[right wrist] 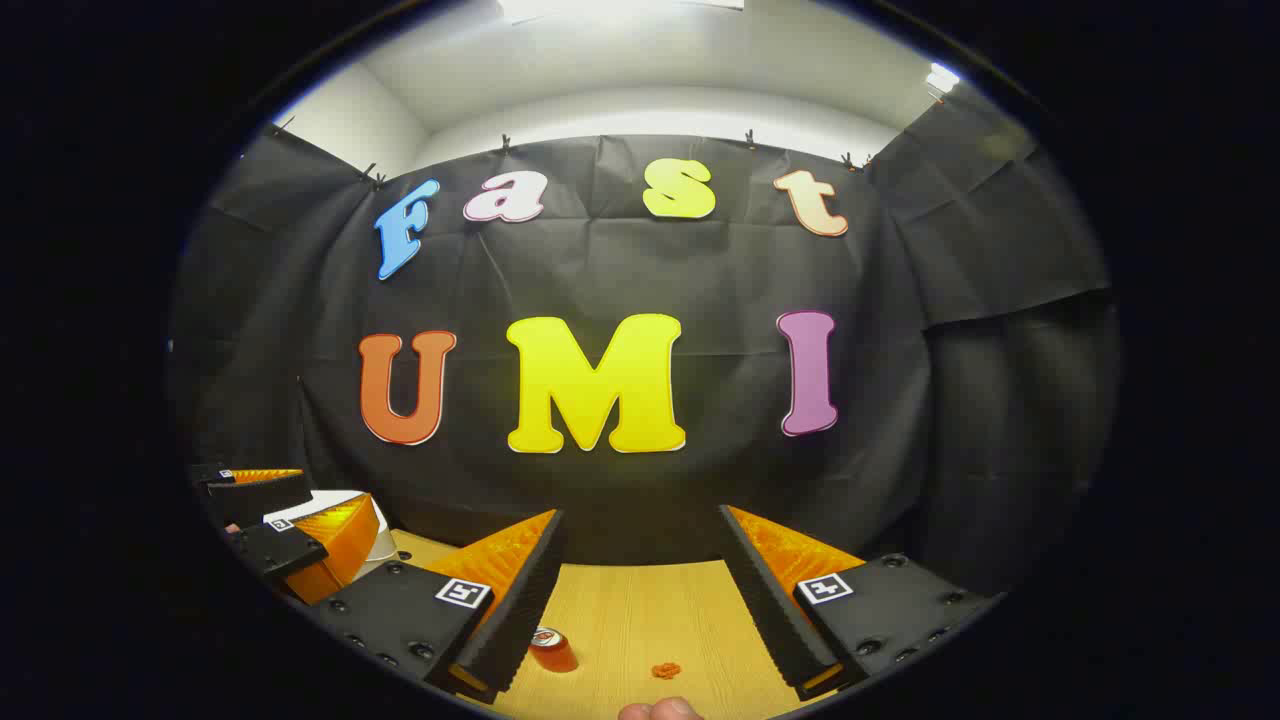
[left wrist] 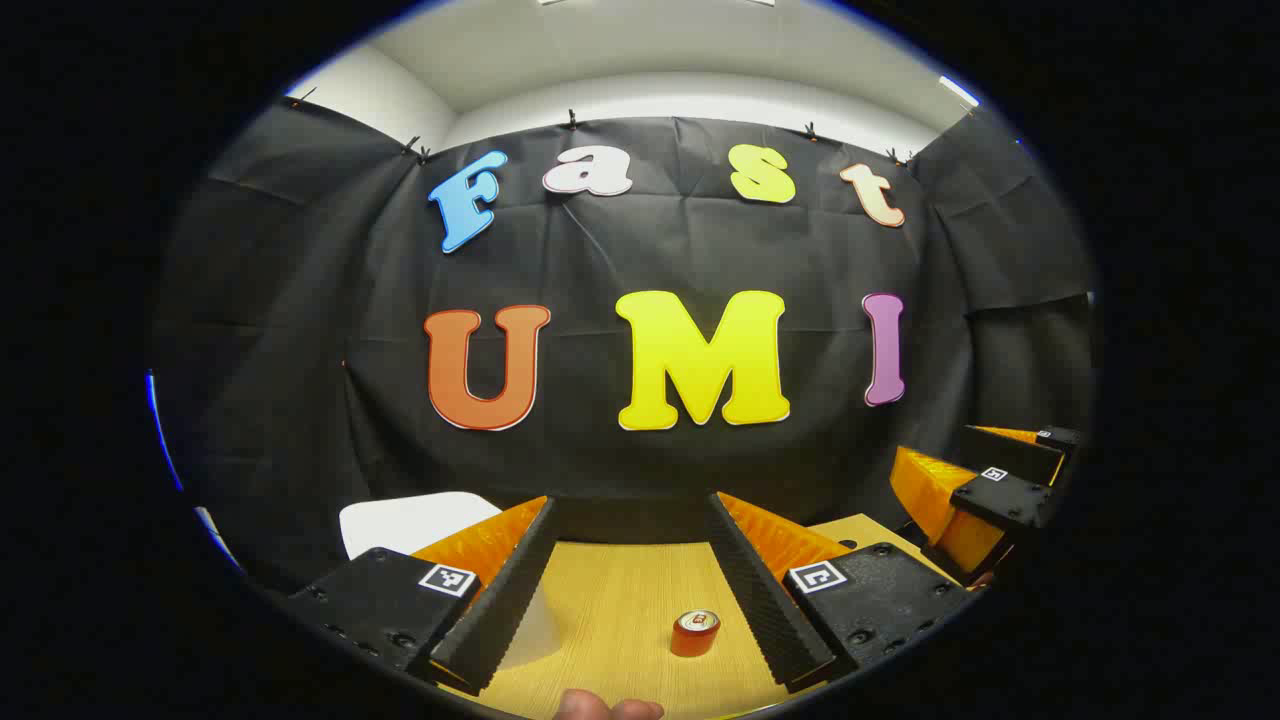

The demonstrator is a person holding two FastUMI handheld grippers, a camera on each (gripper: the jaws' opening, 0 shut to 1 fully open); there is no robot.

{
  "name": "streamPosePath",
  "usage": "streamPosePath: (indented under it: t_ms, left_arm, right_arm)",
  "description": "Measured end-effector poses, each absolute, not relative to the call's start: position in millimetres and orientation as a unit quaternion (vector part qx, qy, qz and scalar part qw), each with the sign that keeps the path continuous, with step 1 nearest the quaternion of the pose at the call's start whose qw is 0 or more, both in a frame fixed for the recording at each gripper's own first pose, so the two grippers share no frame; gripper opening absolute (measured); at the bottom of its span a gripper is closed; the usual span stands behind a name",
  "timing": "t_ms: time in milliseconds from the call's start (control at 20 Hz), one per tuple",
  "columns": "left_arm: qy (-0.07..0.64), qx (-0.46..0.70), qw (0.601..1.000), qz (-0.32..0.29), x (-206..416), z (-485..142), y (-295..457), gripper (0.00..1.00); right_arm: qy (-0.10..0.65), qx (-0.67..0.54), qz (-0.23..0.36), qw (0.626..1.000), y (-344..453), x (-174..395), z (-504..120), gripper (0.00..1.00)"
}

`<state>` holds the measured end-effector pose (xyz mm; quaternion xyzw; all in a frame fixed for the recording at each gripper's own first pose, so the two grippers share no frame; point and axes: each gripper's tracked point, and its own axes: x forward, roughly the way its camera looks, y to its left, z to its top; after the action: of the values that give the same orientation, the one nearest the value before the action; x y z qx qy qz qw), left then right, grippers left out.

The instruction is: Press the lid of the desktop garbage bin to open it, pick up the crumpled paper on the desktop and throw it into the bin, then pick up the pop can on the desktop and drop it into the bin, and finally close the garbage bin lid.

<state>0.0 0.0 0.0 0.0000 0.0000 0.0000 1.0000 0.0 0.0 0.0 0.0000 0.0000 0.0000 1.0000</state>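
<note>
Pop can (left wrist: 696, 632) upright on the wooden desktop (left wrist: 610, 610) at bottom centre of the left gripper view, between the spread fingers of the left gripper (left wrist: 635, 590), nearer the right-hand finger, touching neither. Same can seen again low and left of centre in the right gripper view (right wrist: 552, 648), tucked just beside the inner edge of the left-hand finger there, partly hidden by it. Small orange crumpled scrap, probably the crumpled paper (right wrist: 666, 669), lying on the wood at bottom centre of the right gripper view, to the right of the can and apart from it, between the fingers of the right gripper (right wrist: 640, 600). Both pairs of tongs wide open, gripping nothing. White garbage bin (left wrist: 410, 522) at lower left of the left gripper view, behind the left-hand finger; lid state not clear from here. Right gripper visible at the lower right edge of the left gripper view; left gripper at the lower left edge of the right gripper view, in front of the bin. Fingertip of a hand (left wrist: 608, 708) at the very bottom edge.
</note>
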Motion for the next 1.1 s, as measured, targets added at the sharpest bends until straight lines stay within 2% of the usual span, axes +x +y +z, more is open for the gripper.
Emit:
streamPosePath:
  t_ms: [150,200,250,300,350,600,1050,1100]
  left_arm:
    - [0.001,-0.003,1.0,-0.004,0.8,-0.8,-5.9,0.98]
    - [0.001,-0.005,1.0,-0.004,1.2,0.6,-6.2,0.98]
    - [0.0,-0.004,1.0,-0.005,2.7,1.0,-7.3,0.98]
    - [-0.002,-0.003,1.0,-0.004,2.2,1.4,-8.0,0.98]
    - [-0.002,-0.001,1.0,-0.002,3.2,2.3,-7.9,0.98]
    - [-0.005,0.003,1.0,-0.003,4.6,4.2,-9.1,0.98]
    - [-0.003,0.004,1.0,0.005,8.8,1.9,-4.3,0.98]
    - [-0.002,0.003,1.0,0.007,9.9,0.7,-3.0,0.98]
  right_arm:
    - [0.008,0.005,-0.009,1.0,-4.5,0.7,-4.1,0.92]
    - [0.012,0.008,-0.008,1.0,-5.4,1.5,-6.7,0.95]
    - [0.016,0.009,-0.01,1.0,-6.5,1.8,-7.3,0.92]
    - [0.017,0.01,-0.012,1.0,-9.2,2.4,-7.8,0.95]
    - [0.017,0.01,-0.015,1.0,-11.0,3.7,-7.1,0.92]
    - [0.017,0.013,-0.021,1.0,-12.4,6.8,-7.5,0.95]
    - [0.019,0.012,-0.006,1.0,-3.9,10.8,-9.5,0.95]
    - [0.02,0.01,-0.004,1.0,-2.1,11.1,-10.7,0.92]
